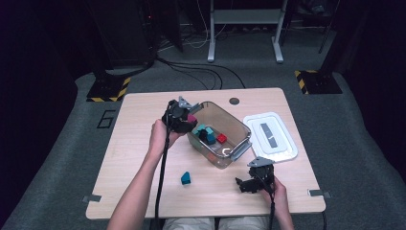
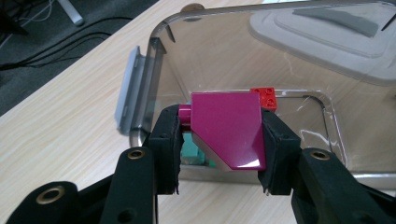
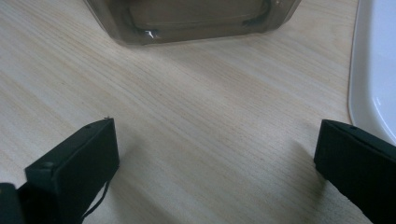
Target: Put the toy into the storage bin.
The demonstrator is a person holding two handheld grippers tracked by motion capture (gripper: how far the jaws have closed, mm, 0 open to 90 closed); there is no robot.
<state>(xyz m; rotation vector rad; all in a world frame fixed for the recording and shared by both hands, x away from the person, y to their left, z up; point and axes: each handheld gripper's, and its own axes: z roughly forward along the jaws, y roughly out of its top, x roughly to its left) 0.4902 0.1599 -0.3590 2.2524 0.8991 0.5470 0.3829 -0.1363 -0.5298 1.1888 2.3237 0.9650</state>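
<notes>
Counter (image 1: 143, 163): magenta brick (image 2: 227, 128) is clamped by left gripper (image 2: 219, 154) fingers over bin (image 1: 242, 132) rim; right gripper (image 3: 217, 163) fingers are held apart.

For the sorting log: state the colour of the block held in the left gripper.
Magenta; the slanted plastic block shows best in the left gripper view.

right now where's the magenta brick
In the left gripper view the magenta brick is clamped in the left claw, held over the near rim of the clear bin, left of the red brick.
</notes>
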